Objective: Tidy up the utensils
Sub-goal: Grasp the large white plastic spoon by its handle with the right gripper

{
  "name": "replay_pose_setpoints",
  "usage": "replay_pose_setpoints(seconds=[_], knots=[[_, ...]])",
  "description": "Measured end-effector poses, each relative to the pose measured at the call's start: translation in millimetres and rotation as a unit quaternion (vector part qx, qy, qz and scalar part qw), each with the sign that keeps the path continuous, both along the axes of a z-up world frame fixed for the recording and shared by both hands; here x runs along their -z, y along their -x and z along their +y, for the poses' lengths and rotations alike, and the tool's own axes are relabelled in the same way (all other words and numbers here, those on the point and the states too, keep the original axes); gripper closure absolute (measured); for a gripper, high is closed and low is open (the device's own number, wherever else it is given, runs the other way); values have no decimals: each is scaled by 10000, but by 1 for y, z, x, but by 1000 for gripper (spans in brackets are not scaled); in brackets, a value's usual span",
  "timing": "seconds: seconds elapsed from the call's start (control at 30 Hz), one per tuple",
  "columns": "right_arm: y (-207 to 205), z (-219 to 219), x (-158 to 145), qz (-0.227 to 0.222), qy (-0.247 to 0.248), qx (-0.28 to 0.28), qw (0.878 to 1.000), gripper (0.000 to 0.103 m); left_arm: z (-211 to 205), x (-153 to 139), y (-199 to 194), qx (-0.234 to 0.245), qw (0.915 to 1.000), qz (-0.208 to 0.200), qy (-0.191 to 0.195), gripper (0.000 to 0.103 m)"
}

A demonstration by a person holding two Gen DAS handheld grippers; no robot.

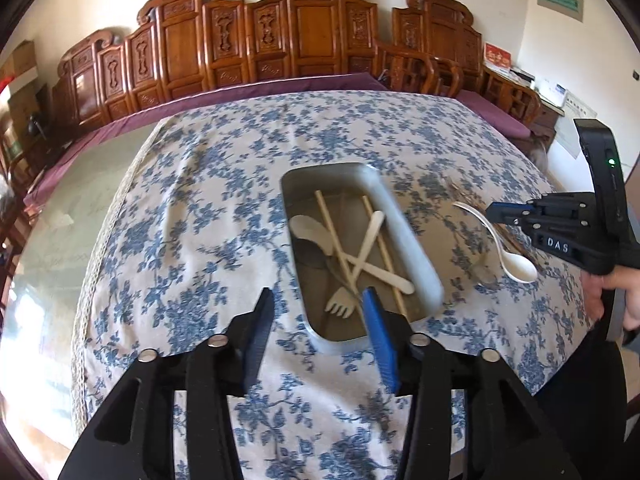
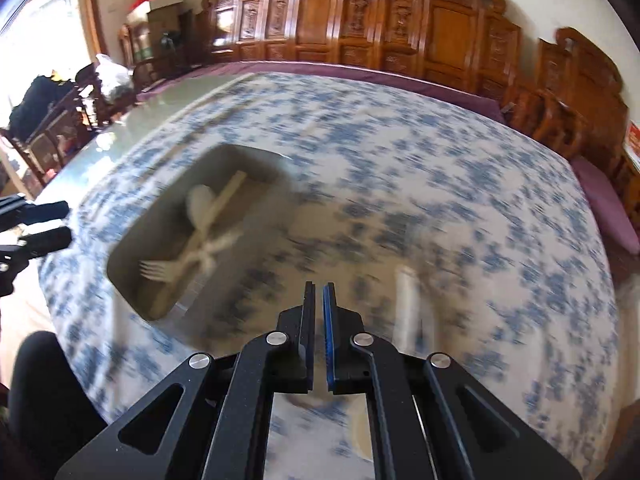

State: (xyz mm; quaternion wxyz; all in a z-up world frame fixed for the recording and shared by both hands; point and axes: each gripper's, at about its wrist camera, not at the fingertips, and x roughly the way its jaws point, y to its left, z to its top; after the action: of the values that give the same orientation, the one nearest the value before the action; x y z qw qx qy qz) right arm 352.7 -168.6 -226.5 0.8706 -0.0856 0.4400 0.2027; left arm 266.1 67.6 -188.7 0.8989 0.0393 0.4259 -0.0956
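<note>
Left wrist view: a table is covered by a blue floral tablecloth (image 1: 192,208), with carved wooden panels (image 1: 308,32) lined behind it. Left of the metal tray (image 1: 412,240), the left gripper (image 1: 318,312) is held with its fingers spread apart, nothing between them. Inside the tray, pale spoons, a fork (image 1: 340,304) and chopsticks (image 1: 384,248) are crossed in a loose pile. Right of the tray, a white spoon (image 1: 508,252) is seen pinched at its handle by the right gripper (image 1: 494,213), bowl hanging above the cloth. Right wrist view is heavily blurred.
</note>
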Motion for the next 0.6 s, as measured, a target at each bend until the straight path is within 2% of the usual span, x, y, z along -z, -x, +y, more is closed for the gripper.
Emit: replay_pose_setpoints(seconds=[0.03,0.1,0.13,0.37,0.57,0.6], knots=[[-2,-11,3,30,56,95,9999,90,-5,-1,0,13,10000,-15,-10,44],[-4,-24,10,90,66,196,9997,78,-13,-2,1,38,10000,-48,22,37],[-5,-31,14,135,55,247,9996,77,-17,-3,1,52,10000,-60,47,36],[-10,-45,50,487,132,357,9981,77,-45,-4,4,186,9998,-35,89,36],[-17,-42,68,665,256,401,9967,77,-67,0,6,314,9995,36,64,36],[-17,-41,70,688,273,394,9965,84,-71,1,6,341,9994,45,46,36]])
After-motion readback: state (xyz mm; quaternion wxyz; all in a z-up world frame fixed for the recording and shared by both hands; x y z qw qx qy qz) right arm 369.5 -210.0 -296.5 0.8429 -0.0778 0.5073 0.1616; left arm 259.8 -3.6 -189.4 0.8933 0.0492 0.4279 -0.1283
